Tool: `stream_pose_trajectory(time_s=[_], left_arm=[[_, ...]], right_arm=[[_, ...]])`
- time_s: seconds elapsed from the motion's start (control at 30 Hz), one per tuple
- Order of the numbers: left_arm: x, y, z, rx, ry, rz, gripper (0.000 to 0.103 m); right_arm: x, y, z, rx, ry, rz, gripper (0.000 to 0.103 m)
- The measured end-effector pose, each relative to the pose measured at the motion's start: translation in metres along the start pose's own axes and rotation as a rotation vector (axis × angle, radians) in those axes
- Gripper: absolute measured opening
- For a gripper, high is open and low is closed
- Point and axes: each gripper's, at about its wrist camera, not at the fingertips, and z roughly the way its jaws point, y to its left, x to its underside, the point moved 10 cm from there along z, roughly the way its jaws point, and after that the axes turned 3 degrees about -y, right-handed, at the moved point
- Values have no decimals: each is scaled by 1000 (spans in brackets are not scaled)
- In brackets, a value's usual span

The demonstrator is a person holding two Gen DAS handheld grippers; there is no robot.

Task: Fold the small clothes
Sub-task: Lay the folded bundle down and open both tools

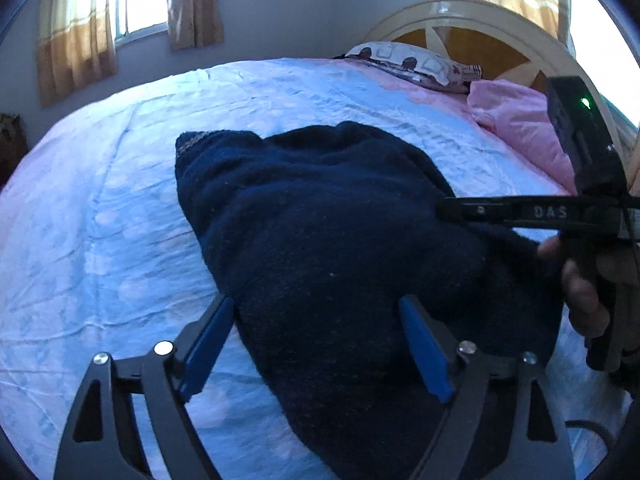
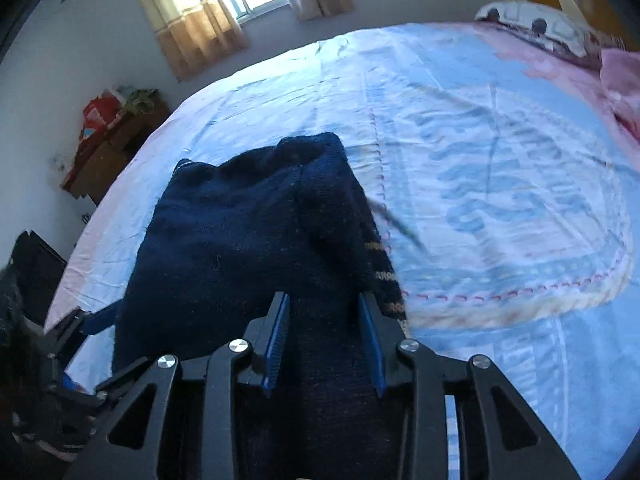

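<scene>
The left tool (image 1: 316, 344) stands wide open astride the dark sweater (image 1: 320, 220), gripping nothing. The right tool (image 2: 324, 340) is partly open, with knit between its pads; whether it grips is unclear. A fold seems just laid; next comes regrasping an edge. The sweater lies mid-frame on the bed (image 1: 100, 220), pillow (image 1: 412, 62) and curtains (image 1: 72, 32) above.

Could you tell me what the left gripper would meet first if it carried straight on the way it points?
Most likely the dark blue knit garment lying between and ahead of the left gripper; its jaws stand wide open, though depth is unclear.
</scene>
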Motion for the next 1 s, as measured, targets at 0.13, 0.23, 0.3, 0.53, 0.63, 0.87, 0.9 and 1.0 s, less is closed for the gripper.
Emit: stream_pose_trajectory(time_s=[0.13,0.23,0.3,0.53,0.63,0.87,0.9,1.0], left_arm=[[-18,10,-16,-24,-72,-20,87],[-23,23,-7,-101,-49,-24,87],[-20,28,2,-116,-18,-38,91],[-15,29,13,-119,-3,-31,98],[-15,32,19,-125,1,-31,103],[-12,32,15,-145,-7,-41,103],[-12,32,14,-146,-7,-42,103],[-13,32,13,-148,-2,-49,103]], right_arm=[[-17,20,-19,-14,-51,-64,37],[-35,37,-11,-47,-75,-98,37],[-40,39,3,-28,-59,-111,37],[-37,6,53,26,43,-71,37],[-36,7,52,40,42,-112,37],[-26,13,13,58,-44,-128,39],[-22,14,7,52,-54,-135,39],[-8,18,-13,45,-84,-169,39]])
